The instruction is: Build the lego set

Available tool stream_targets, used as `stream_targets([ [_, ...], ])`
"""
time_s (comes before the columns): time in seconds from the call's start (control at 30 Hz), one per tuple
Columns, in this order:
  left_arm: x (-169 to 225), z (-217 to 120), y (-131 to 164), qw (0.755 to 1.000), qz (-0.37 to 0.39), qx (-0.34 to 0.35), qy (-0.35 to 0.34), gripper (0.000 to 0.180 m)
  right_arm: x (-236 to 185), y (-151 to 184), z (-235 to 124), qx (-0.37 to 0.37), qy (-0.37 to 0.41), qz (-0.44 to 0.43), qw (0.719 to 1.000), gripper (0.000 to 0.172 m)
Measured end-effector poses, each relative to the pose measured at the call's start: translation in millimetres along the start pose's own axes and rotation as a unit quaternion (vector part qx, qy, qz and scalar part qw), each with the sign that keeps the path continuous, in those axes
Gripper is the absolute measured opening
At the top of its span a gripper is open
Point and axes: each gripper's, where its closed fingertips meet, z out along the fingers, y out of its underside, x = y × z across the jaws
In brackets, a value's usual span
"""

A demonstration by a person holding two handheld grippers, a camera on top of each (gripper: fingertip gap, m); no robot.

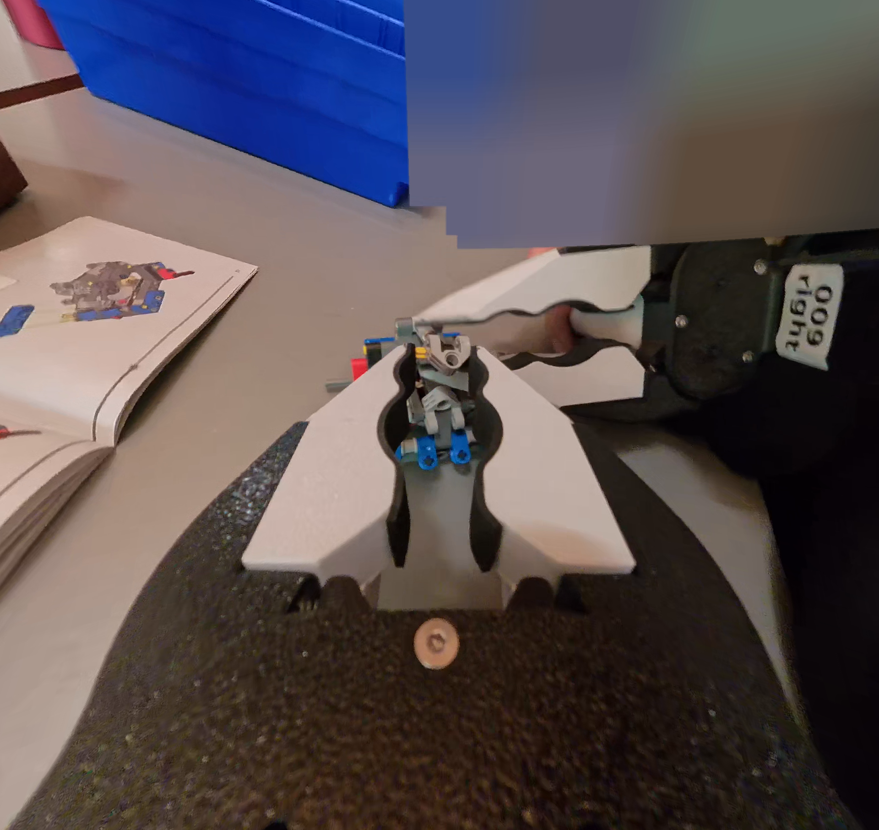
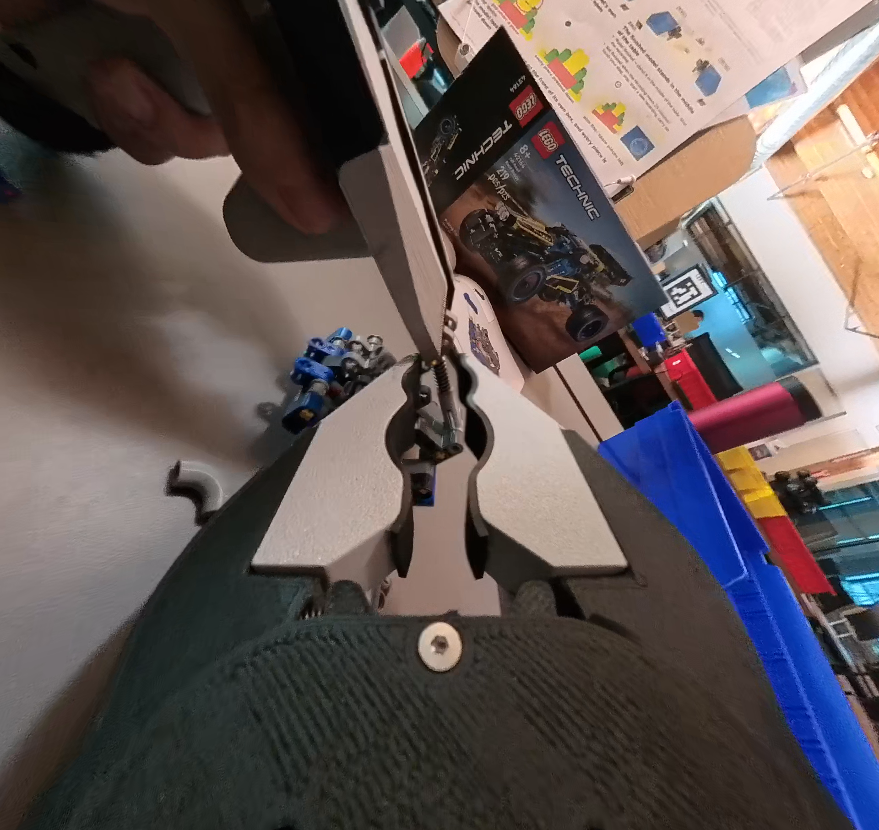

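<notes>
My left gripper is shut on a small grey and blue brick-built model, which sits between its pads above the grey table. The model's blue pins point toward the camera. My right gripper comes in from the right, with its tips at the top of the model. In the right wrist view my right gripper stands open around a grey shock absorber with a black spring on the model, with a gap beside the spring. The left gripper's finger crosses in front, and the model's blue end shows to the left.
An open instruction booklet lies to the left. Blue bins stand behind it. The right wrist view shows a boxed toy set, a blue bin, a loose grey curved piece on the table, and a hand on the left gripper. My two grippers' fingertips are within a few centimetres of each other.
</notes>
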Motion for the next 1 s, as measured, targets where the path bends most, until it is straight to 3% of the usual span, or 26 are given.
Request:
stream_targets([
  [0.13, 1, -4, 1, 0.999, 0.037, -0.006, 0.039, 0.019, -5, -3, 0, 0.016, -0.021, -0.001, 1.000, 0.011],
  [0.37, 1, -6, 0, 0.997, 0.040, -0.020, 0.061, 0.019, -5, -4, 0, 0.005, -0.006, -0.040, 0.999, 0.016],
  [0.7, 1, -11, 1, 0.989, 0.070, -0.117, 0.052, 0.019, -3, -7, 0, 0.007, -0.011, -0.033, 0.999, 0.020],
  [0.83, -1, -12, -1, 0.982, 0.079, -0.161, 0.058, 0.019, -5, -6, 3, -0.004, -0.022, -0.020, 1.000, 0.016],
  [0.9, -1, -11, 2, 0.977, 0.084, -0.183, 0.068, 0.019, -1, -5, 3, -0.017, -0.011, -0.024, 1.000, 0.005],
  [1.0, 1, -9, -3, 0.979, 0.091, -0.168, 0.065, 0.019, 2, -5, 1, -0.029, 0.000, -0.025, 0.999, 0.004],
])
